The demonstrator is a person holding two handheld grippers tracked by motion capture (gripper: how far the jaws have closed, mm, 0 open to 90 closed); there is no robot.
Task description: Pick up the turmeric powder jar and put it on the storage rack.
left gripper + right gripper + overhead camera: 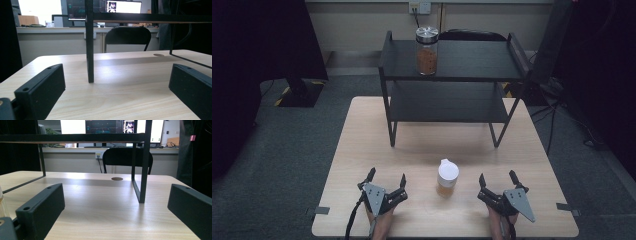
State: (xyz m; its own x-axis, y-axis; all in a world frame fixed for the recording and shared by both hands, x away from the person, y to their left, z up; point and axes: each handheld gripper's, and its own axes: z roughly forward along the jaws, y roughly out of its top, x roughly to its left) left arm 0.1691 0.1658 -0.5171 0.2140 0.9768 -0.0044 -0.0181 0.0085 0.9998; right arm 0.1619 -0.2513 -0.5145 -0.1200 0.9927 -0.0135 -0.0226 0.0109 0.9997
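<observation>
A small jar with a white lid and amber contents stands on the wooden table near its front edge. My left gripper rests open to the jar's left, my right gripper open to its right, each apart from it. A taller jar with a silver lid and brown contents stands on the top shelf of a black two-tier rack at the table's back. In the left gripper view the wide-set jaws frame a rack leg. The small jar's edge shows at far left in the right gripper view.
A black chair stands behind the table, with a counter and monitors beyond. A rack leg stands ahead of the right gripper. Dark curtains hang on both sides and cables lie on the floor at right.
</observation>
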